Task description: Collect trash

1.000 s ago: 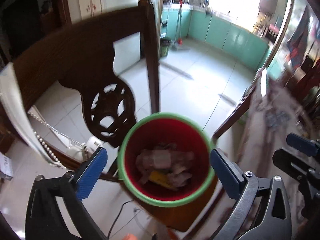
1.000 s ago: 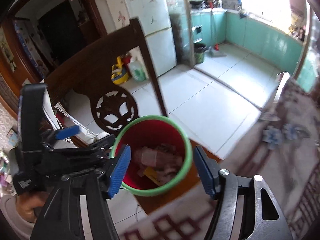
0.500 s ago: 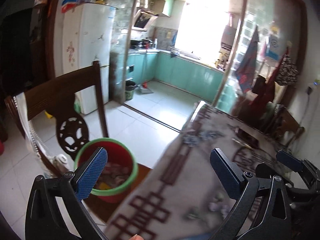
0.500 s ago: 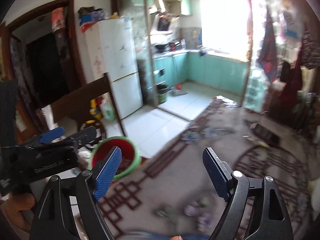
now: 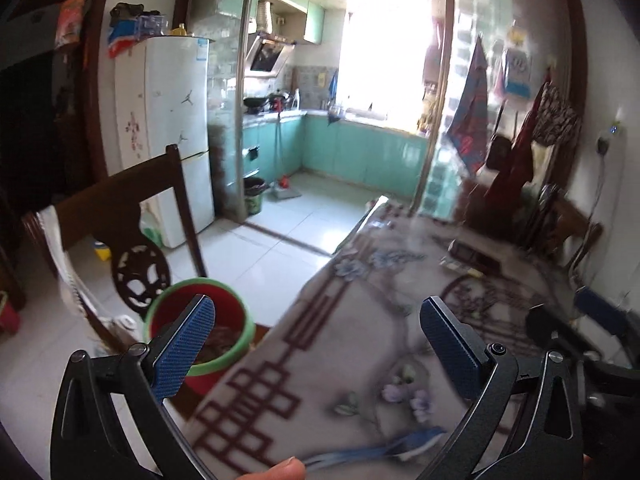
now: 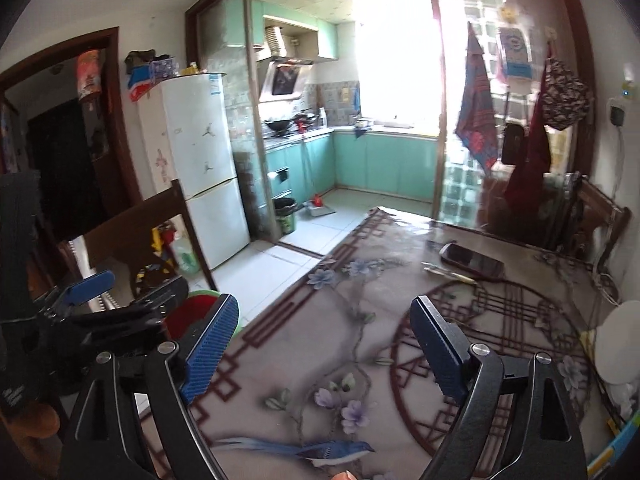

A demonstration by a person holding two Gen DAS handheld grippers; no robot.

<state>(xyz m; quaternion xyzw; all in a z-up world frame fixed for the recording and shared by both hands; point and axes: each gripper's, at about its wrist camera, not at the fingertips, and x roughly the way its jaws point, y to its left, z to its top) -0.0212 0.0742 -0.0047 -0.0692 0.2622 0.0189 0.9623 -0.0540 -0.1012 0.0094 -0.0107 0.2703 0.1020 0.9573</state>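
A red bin with a green rim (image 5: 224, 322) stands on a chair seat at the table's left edge, with crumpled paper inside; part of it shows in the right wrist view (image 6: 188, 312). My left gripper (image 5: 316, 350) is open and empty, above the table near the bin. My right gripper (image 6: 324, 350) is open and empty over the patterned tablecloth (image 6: 360, 320). The left gripper also shows at the left of the right wrist view (image 6: 88, 284).
A dark wooden chair (image 5: 132, 216) stands behind the bin. A phone (image 6: 472, 260) and a pen (image 6: 448, 274) lie far on the table. A white round object (image 6: 618, 346) sits at the table's right edge. A fridge (image 6: 200, 172) and kitchen lie beyond.
Both grippers have lifted and swung right, away from over the bin to above the table. The bin has shifted from centre view to the lower left.
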